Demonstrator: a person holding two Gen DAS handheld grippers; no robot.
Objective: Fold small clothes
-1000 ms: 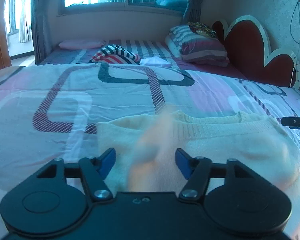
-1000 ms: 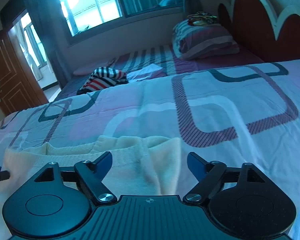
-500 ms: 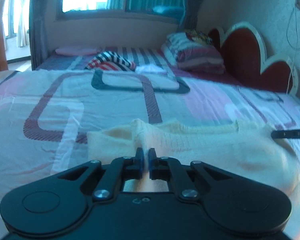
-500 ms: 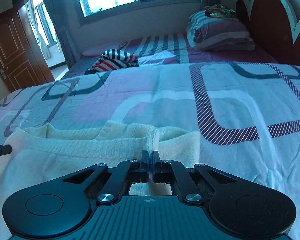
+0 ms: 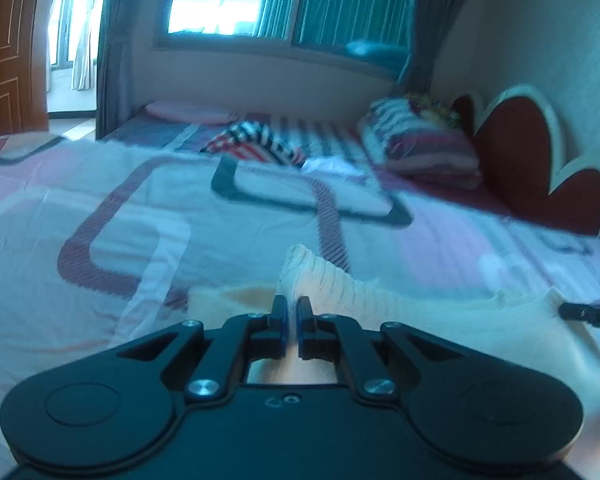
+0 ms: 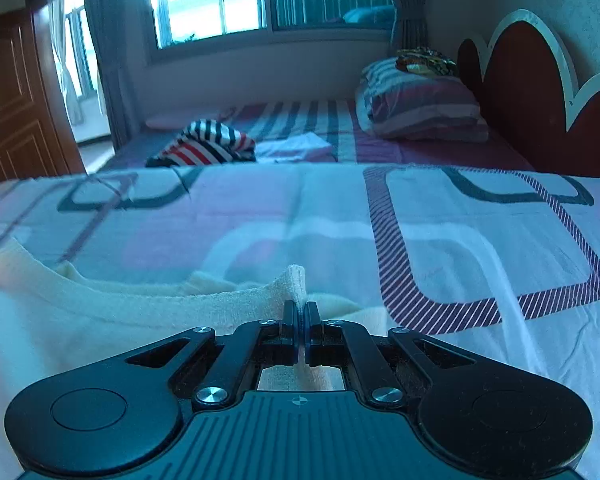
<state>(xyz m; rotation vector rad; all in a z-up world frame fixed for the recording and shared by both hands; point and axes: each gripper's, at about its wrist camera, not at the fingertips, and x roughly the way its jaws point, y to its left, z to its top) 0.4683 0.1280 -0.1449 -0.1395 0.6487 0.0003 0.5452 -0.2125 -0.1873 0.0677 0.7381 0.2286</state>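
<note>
A small cream knitted sweater (image 5: 440,320) lies on the bed's patterned cover; it also shows in the right wrist view (image 6: 100,320). My left gripper (image 5: 292,312) is shut on a pinched-up fold of the sweater at its left shoulder. My right gripper (image 6: 301,316) is shut on a pinched fold at the sweater's right shoulder, near the ribbed neckline. The right gripper's tip (image 5: 588,314) shows at the right edge of the left wrist view. Both folds are lifted slightly off the cover.
A striped garment (image 6: 208,148) and a white folded cloth (image 6: 296,148) lie farther back on the bed. Striped pillows (image 6: 420,108) sit by the red headboard (image 6: 540,92). A wooden door (image 6: 16,108) stands at the left.
Both grippers were open over the sweater a second ago, then closed on its shoulder folds. Now they have lifted the pinched folds a little, and the views have tilted up.
</note>
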